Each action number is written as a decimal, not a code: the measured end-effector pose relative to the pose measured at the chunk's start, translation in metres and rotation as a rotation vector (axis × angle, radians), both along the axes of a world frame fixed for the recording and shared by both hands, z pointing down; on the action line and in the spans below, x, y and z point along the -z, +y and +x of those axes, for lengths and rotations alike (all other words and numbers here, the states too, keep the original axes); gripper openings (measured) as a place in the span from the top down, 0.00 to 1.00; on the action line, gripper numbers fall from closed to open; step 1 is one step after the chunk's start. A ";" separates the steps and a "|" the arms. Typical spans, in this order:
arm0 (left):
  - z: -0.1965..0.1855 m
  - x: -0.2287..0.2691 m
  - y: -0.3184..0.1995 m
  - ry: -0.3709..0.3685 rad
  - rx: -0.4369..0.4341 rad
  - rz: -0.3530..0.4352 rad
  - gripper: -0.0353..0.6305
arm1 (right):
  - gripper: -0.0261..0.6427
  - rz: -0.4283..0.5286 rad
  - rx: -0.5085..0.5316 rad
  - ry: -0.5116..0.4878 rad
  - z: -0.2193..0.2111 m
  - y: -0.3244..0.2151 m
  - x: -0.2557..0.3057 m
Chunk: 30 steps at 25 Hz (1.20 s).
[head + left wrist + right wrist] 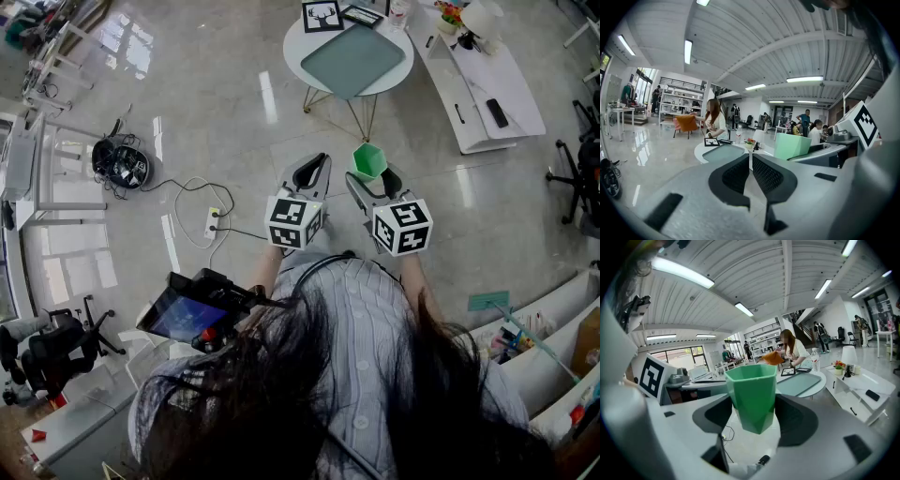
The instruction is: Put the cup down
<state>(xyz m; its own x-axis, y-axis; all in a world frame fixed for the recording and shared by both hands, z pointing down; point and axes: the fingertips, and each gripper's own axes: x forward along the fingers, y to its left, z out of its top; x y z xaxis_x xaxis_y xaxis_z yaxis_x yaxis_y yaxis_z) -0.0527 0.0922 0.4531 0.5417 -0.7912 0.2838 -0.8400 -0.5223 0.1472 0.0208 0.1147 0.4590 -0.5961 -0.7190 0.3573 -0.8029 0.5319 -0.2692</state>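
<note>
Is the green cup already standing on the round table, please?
No, the green cup is held aloft in the right tongs, well short of the round table.

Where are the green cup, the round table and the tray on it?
green cup (pixel 752 394), right gripper view, front wall.
round table (pixel 389 80), head view, bare white top by rim.
tray (pixel 352 58), head view, its middle.

My head camera looks steeply down from above. Both gripper cameras sit close behind their fingers (pixel 773 176), facing the far round tabletop (pixel 302 58), which all three views share.
</note>
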 end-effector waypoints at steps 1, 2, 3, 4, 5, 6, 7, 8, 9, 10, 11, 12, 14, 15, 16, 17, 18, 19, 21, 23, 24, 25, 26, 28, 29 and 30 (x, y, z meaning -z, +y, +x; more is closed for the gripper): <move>-0.001 0.000 -0.001 0.000 0.000 0.001 0.90 | 0.51 0.000 0.000 0.002 -0.001 -0.001 0.000; -0.001 0.000 -0.002 0.000 0.000 0.001 0.90 | 0.51 0.001 -0.001 0.003 -0.001 -0.002 -0.001; -0.002 0.000 -0.003 -0.001 -0.002 0.002 0.90 | 0.51 0.002 -0.003 0.002 -0.002 -0.002 -0.001; -0.002 0.001 -0.003 -0.002 -0.004 0.004 0.90 | 0.51 0.006 -0.007 -0.001 -0.002 -0.002 -0.001; -0.001 0.001 -0.003 -0.002 -0.007 0.007 0.90 | 0.51 0.011 -0.013 -0.006 -0.001 -0.002 0.000; -0.001 0.001 -0.003 -0.001 -0.008 0.010 0.90 | 0.51 0.016 -0.020 -0.013 0.000 -0.003 0.001; -0.001 0.002 -0.004 0.000 -0.009 0.012 0.90 | 0.51 0.020 -0.026 -0.020 0.001 -0.004 0.002; -0.002 0.002 -0.008 0.001 -0.010 0.011 0.90 | 0.51 0.020 -0.032 -0.025 0.000 -0.008 0.002; -0.004 0.002 -0.014 0.002 -0.010 0.009 0.90 | 0.51 0.018 -0.036 -0.029 -0.002 -0.015 0.003; -0.008 0.001 -0.023 0.003 -0.010 0.005 0.90 | 0.51 0.013 -0.039 -0.029 -0.005 -0.023 0.002; -0.012 0.000 -0.031 0.003 -0.010 0.000 0.90 | 0.51 0.007 -0.041 -0.029 -0.008 -0.032 0.001; -0.016 0.000 -0.039 0.004 -0.011 -0.005 0.90 | 0.51 0.000 -0.044 -0.028 -0.011 -0.039 0.000; -0.022 -0.001 -0.049 0.006 -0.011 -0.011 0.90 | 0.51 -0.014 -0.052 -0.029 -0.016 -0.050 -0.002; -0.025 -0.001 -0.053 0.007 -0.012 -0.013 0.90 | 0.51 -0.018 -0.055 -0.030 -0.018 -0.054 -0.003; -0.027 -0.001 -0.057 0.008 -0.014 -0.015 0.90 | 0.51 -0.021 -0.059 -0.031 -0.020 -0.058 -0.003; -0.030 -0.002 -0.061 0.008 -0.015 -0.017 0.90 | 0.51 -0.023 -0.063 -0.032 -0.022 -0.063 -0.003; -0.032 -0.002 -0.066 0.009 -0.017 -0.018 0.90 | 0.51 -0.023 -0.066 -0.034 -0.025 -0.068 -0.003; -0.035 -0.002 -0.071 0.010 -0.018 -0.020 0.90 | 0.51 -0.024 -0.069 -0.035 -0.027 -0.073 -0.003; -0.040 -0.003 -0.081 0.013 -0.022 -0.021 0.90 | 0.51 -0.025 -0.073 -0.034 -0.032 -0.083 -0.003; -0.044 -0.003 -0.093 0.016 -0.029 -0.021 0.90 | 0.51 -0.027 -0.077 -0.034 -0.038 -0.093 -0.003; -0.046 -0.002 -0.099 0.018 -0.033 -0.022 0.90 | 0.51 -0.028 -0.079 -0.033 -0.041 -0.098 -0.003; -0.049 -0.002 -0.106 0.020 -0.037 -0.023 0.90 | 0.51 -0.029 -0.083 -0.032 -0.044 -0.104 -0.002; -0.051 -0.002 -0.112 0.023 -0.042 -0.023 0.90 | 0.51 -0.029 -0.087 -0.030 -0.046 -0.110 -0.002; -0.054 -0.002 -0.125 0.026 -0.055 -0.024 0.90 | 0.51 -0.030 -0.099 -0.027 -0.050 -0.122 -0.003; -0.055 -0.003 -0.131 0.026 -0.062 -0.024 0.90 | 0.51 -0.030 -0.106 -0.026 -0.051 -0.128 -0.003; -0.056 -0.004 -0.137 0.028 -0.068 -0.024 0.90 | 0.51 -0.031 -0.114 -0.026 -0.052 -0.133 -0.004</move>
